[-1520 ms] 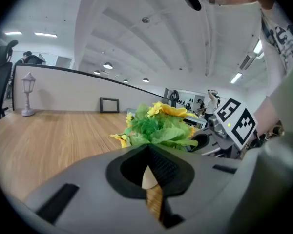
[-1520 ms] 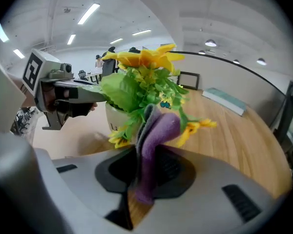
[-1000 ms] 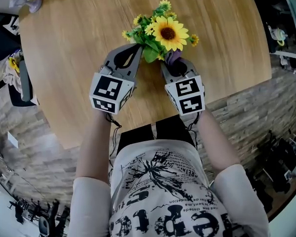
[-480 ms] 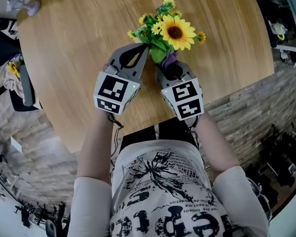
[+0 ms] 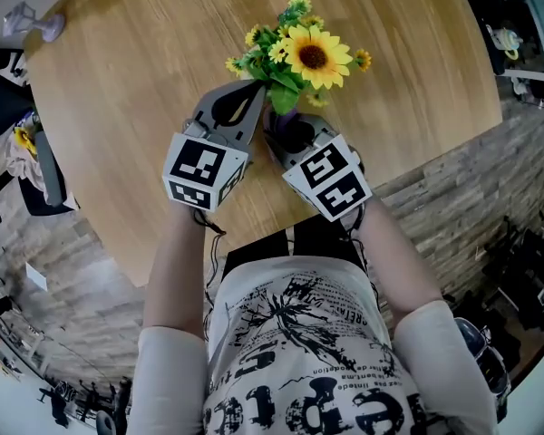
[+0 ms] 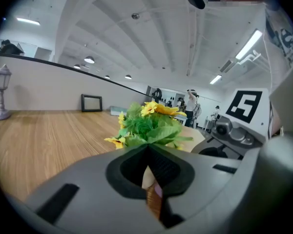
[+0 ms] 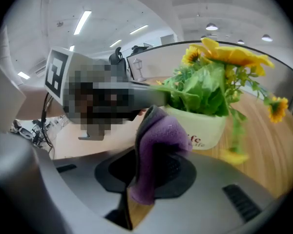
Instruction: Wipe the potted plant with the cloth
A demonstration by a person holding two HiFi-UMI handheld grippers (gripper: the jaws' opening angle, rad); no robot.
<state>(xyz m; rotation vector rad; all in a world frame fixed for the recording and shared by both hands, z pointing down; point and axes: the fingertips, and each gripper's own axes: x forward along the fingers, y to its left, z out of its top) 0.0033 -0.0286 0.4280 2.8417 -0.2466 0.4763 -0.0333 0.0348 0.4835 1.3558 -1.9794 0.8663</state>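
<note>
The potted plant (image 5: 313, 54), a big sunflower with small yellow blooms and green leaves, stands on the round wooden table (image 5: 118, 107). Its white printed pot (image 7: 202, 126) shows in the right gripper view. My right gripper (image 5: 279, 127) is shut on a purple cloth (image 7: 158, 150), held against the near left side of the pot under the leaves; the cloth (image 5: 285, 114) peeks out below a leaf. My left gripper (image 5: 263, 87) is shut, tips right under the green leaves (image 6: 151, 126). Whether it pinches a leaf I cannot tell.
A small lamp-post ornament (image 5: 27, 21) stands at the table's far left. The table's near edge runs just in front of my torso. A dark chair (image 5: 18, 152) stands on the floor at left.
My right gripper has swung left with the purple cloth, from the plant's near right side to just beside the left gripper. The left gripper has kept still.
</note>
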